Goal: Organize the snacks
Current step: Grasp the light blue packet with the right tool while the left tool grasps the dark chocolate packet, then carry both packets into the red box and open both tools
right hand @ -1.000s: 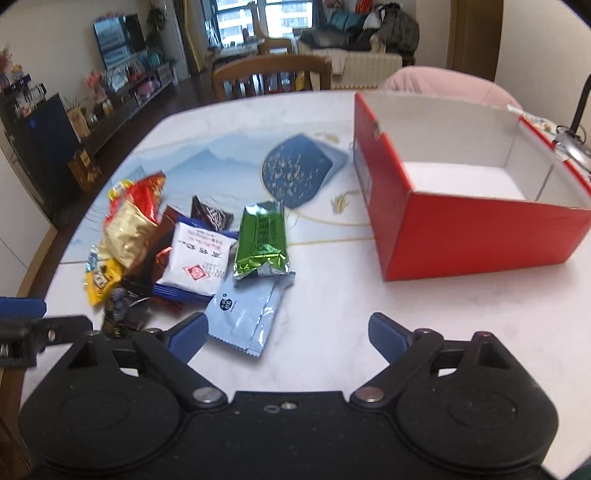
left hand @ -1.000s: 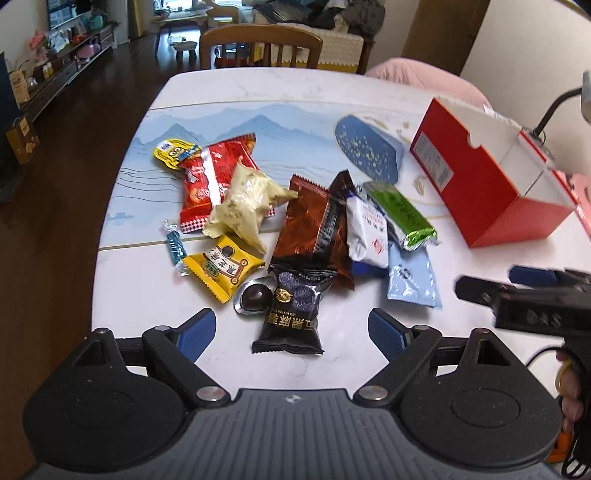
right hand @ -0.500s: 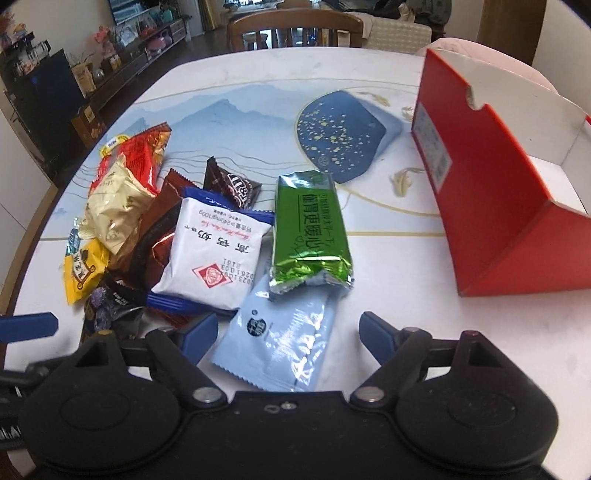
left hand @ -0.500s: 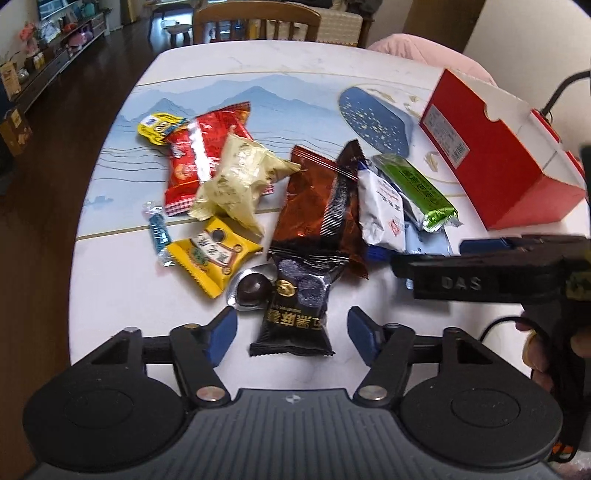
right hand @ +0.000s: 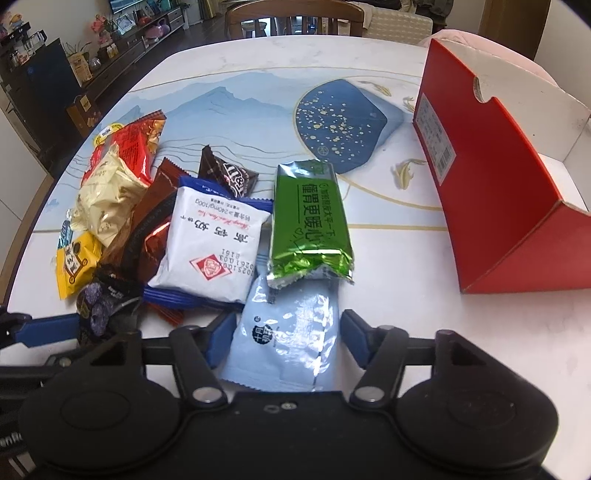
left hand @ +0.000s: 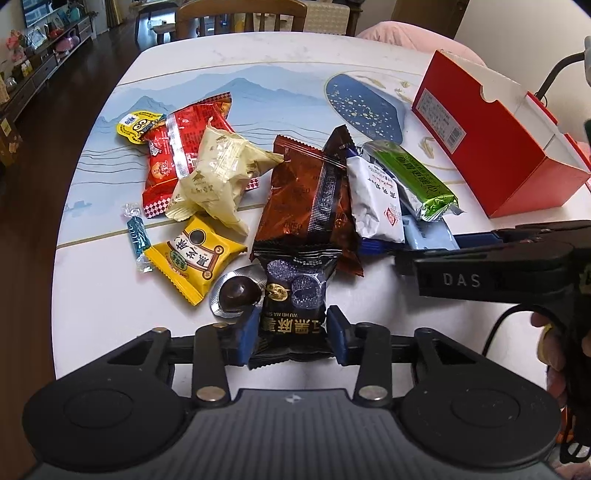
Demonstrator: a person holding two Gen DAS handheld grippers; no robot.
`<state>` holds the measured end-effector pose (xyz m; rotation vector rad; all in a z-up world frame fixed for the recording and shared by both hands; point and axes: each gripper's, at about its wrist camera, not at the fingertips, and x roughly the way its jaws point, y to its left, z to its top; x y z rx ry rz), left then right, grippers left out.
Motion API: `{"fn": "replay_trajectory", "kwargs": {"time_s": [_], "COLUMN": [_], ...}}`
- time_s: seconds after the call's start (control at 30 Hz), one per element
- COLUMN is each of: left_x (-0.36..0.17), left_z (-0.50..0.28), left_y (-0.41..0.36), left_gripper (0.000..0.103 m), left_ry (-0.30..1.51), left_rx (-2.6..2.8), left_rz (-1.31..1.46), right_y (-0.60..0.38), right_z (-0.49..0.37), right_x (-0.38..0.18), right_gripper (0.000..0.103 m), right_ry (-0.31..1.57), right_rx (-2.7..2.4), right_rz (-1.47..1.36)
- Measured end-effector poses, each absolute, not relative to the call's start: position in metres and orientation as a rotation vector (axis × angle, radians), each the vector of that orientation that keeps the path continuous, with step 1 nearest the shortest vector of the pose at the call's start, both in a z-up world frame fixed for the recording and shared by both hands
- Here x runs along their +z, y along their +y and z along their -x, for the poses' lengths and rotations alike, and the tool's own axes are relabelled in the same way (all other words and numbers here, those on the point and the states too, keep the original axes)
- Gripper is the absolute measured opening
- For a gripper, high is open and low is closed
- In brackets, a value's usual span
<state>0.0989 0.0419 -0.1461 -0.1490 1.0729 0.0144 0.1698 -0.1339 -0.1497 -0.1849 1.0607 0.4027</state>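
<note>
A pile of snack packets lies on the white table (left hand: pixel 92 295). My left gripper (left hand: pixel 291 332) is shut on the near end of a black packet (left hand: pixel 295 295) with purple balls printed on it. My right gripper (right hand: pixel 286 341) is open around a pale blue packet (right hand: pixel 288 332), with a blue pad on each side and a small gap to the packet. A green packet (right hand: pixel 310 218) lies over the blue packet's far end. A white and blue packet (right hand: pixel 214 240) lies to its left. An open red box (right hand: pixel 491 192) stands at the right.
A brown packet (left hand: pixel 306 199), a cream bag (left hand: pixel 218 177), a red packet (left hand: pixel 173 144), a yellow packet (left hand: pixel 192 258), a foil chocolate (left hand: pixel 236 291) and a teal candy (left hand: pixel 136 236) lie in the pile. A wooden chair (left hand: pixel 240 14) stands at the far edge.
Both grippers moved forward into the pile. The left jaws closed onto the black packet. The right jaws narrowed around the pale blue packet.
</note>
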Motion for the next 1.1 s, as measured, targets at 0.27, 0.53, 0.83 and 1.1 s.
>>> {"fn": "replay_trajectory", "kwargs": {"time_s": [0.27, 0.53, 0.83, 1.1], "left_x": [-0.148, -0.146, -0.136, -0.105], "left_z": [-0.098, -0.092, -0.078, -0.070], "left_y": [0.039, 0.043, 0.047, 0.033], "left_gripper": [0.035, 0.034, 0.034, 0.034], "left_ry": [1.074, 1.100, 1.129, 1.074], "left_rx": [0.020, 0.029, 0.043, 0.039], "left_rz": [0.160, 0.224, 0.305, 0.278], "right_y": [-0.150, -0.174, -0.198, -0.218], "right_z": [-0.157, -0.138, -0.117, -0.112], "right_x": [-0.146, -0.143, -0.125, -0.088], "right_gripper": [0.050, 0.046, 0.046, 0.046], "right_ry": [1.077, 1.110, 1.103, 1.001], "right_rx": [0.417, 0.433, 0.445, 0.442], "right_rz": [0.158, 0.096, 0.014, 0.003]}}
